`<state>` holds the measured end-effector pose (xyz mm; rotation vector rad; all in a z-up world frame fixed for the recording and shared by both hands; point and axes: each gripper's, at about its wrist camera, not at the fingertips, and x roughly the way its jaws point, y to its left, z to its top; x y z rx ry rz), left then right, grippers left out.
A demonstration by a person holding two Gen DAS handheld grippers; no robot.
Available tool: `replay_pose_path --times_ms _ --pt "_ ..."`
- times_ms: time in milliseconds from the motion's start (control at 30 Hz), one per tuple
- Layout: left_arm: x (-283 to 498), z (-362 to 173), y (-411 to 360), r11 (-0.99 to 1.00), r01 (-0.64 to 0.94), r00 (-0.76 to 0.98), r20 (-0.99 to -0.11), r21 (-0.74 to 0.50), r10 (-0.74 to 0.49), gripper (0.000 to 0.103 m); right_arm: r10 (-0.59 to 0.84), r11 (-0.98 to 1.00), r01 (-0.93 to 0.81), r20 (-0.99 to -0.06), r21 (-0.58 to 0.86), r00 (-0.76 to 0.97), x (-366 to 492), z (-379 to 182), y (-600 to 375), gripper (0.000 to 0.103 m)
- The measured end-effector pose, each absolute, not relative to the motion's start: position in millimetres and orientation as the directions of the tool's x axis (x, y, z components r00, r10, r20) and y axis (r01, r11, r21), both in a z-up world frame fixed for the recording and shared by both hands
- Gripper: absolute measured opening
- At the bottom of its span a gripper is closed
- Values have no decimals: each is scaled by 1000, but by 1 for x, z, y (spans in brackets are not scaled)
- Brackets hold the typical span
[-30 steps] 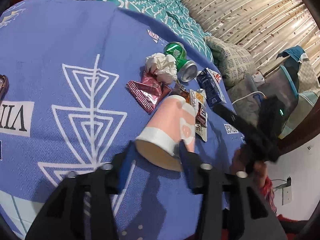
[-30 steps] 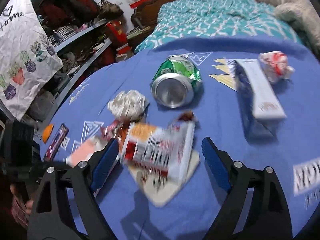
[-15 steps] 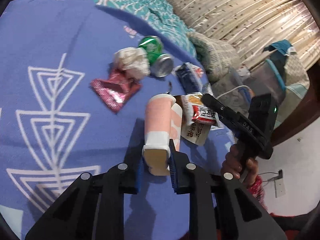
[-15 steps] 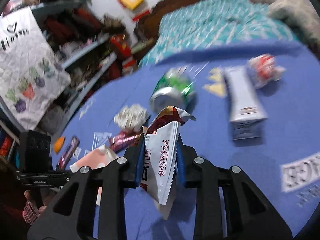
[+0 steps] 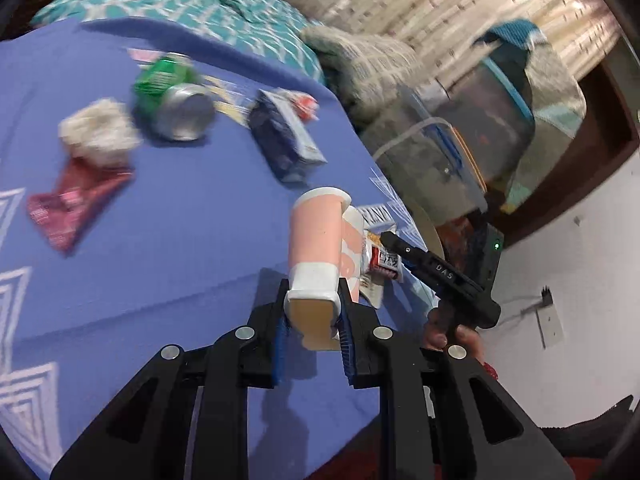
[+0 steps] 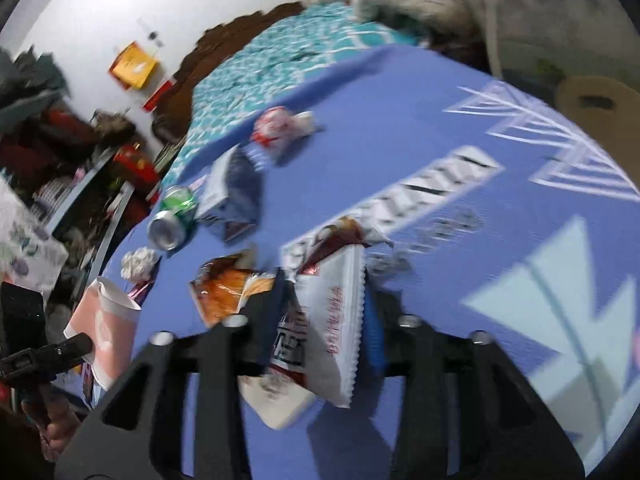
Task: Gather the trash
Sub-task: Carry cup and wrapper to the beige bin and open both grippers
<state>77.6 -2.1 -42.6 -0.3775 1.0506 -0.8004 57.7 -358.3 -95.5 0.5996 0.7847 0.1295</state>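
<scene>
My left gripper (image 5: 312, 292) is shut on a pink paper cup (image 5: 316, 232), squashing its rim end flat and holding it above the blue cloth (image 5: 180, 260). In the right wrist view my right gripper (image 6: 324, 292) has a white snack wrapper (image 6: 340, 320) and an orange one (image 6: 224, 292) between its jaws, lifted off the cloth. Those jaws are opening, and the pads still touch the wrappers. The cup (image 6: 104, 320) shows at lower left of that view. Still lying on the cloth are a green can (image 5: 176, 96), a crumpled tissue (image 5: 96, 132), a red wrapper (image 5: 68, 200), a blue carton (image 5: 280, 140) and a red-and-white wad (image 5: 304, 102).
The cloth's edge runs along the right in the left wrist view, with a clear plastic bin (image 5: 480, 120) and a cushion (image 5: 360, 60) beyond it. A teal bedspread (image 6: 260, 64) lies behind. A round cardboard piece (image 6: 592, 100) sits past the far right edge.
My left gripper closed on the cup, crushed it and lifted it to the right. My right gripper closed on the wrappers, raised them and swung right while rolling.
</scene>
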Motion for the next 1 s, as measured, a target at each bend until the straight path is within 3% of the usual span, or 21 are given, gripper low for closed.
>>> replay_pose_path --times_ms 67,200,367,433,467,533,600,700,900,1000 --pt "82 -43 -24 657 429 227 -630 -620 -742 20 288 820 140 -612 555 736 46 -95 -375 74" --pt "89 -42 -61 641 475 182 -645 -603 -742 20 283 840 113 -606 531 743 36 -91 -384 74" --pt "94 -33 -84 625 517 171 -645 -585 -745 20 273 901 60 -669 430 691 41 -97 -359 74" --pt "95 -32 -88 625 521 170 -648 -581 -743 20 256 932 16 -690 362 677 43 -98 -345 65" --pt "96 -32 -90 627 522 169 -651 -578 -740 20 228 951 3 -707 310 670 44 -97 -337 50" --pt "97 -31 -93 632 523 168 -657 -573 -735 20 170 975 -9 -727 221 665 44 -97 -329 38" --pt "98 -31 -97 637 524 163 -667 -565 -727 20 193 972 -27 -720 235 667 41 -99 -331 27" --pt "101 -29 -108 636 530 149 -677 -561 -721 20 231 949 -3 -693 314 683 33 -102 -352 24" --pt "110 -17 -170 588 624 95 -697 -515 -711 20 324 779 99 -533 620 781 9 -103 -450 23" --pt "116 -14 -209 550 663 56 -699 -507 -713 20 219 763 184 -517 619 828 -5 -95 -491 23"
